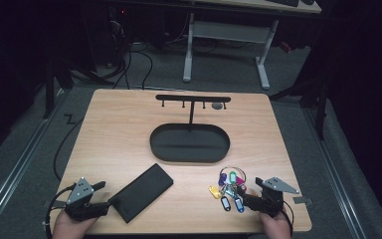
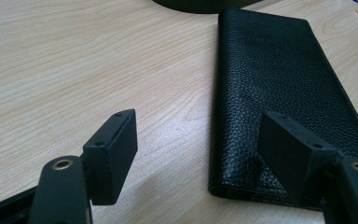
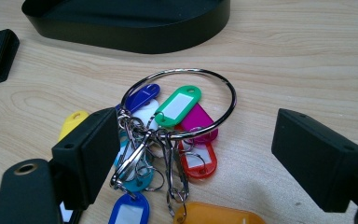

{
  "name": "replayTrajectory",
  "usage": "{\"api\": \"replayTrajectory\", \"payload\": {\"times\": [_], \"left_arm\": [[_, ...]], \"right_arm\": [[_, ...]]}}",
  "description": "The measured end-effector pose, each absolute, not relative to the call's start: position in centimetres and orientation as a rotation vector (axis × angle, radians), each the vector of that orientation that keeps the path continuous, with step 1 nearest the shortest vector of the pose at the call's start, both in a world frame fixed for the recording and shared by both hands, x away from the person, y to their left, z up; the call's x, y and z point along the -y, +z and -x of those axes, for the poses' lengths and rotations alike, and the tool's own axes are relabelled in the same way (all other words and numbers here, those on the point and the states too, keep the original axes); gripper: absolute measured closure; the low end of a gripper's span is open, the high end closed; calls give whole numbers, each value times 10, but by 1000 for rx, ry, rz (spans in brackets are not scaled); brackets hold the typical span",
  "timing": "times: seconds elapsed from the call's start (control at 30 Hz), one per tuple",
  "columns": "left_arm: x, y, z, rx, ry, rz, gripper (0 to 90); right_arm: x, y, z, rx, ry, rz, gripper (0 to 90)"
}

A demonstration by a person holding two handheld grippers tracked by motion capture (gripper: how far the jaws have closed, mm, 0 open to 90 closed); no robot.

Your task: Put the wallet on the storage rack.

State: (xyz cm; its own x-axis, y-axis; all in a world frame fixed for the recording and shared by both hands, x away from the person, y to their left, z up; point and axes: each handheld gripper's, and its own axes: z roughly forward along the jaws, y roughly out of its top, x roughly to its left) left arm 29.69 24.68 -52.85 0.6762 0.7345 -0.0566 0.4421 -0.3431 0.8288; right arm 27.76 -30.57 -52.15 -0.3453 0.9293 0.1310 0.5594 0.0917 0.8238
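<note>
A black leather wallet (image 1: 142, 191) (image 2: 279, 93) lies flat near the table's front left. My left gripper (image 1: 101, 196) (image 2: 200, 149) stands open at the wallet's near end, one jaw over its corner, the other above bare wood. A metal ring (image 3: 186, 100) carrying several coloured key tags (image 1: 229, 189) (image 3: 179, 105) lies at the front right. My right gripper (image 1: 246, 191) (image 3: 196, 154) stands open around the bunch, with the ring and tags between its jaws and not pressed.
A black oval tray (image 1: 154, 144) (image 3: 135, 37) with an upright hook rack (image 1: 193, 98) stands mid-table beyond both objects. The wooden table (image 1: 119, 129) ends close behind my hands. A white desk frame (image 1: 226, 35) and cables stand on the floor beyond.
</note>
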Motion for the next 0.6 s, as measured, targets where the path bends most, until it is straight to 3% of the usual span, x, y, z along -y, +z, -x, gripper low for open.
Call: {"api": "replayTrajectory", "payload": {"times": [0.6], "left_arm": [[-245, -529, -298, -915, 387, -1993, 291]], "right_arm": [[306, -522, -277, -1950, 1157, -1467, 152]]}}
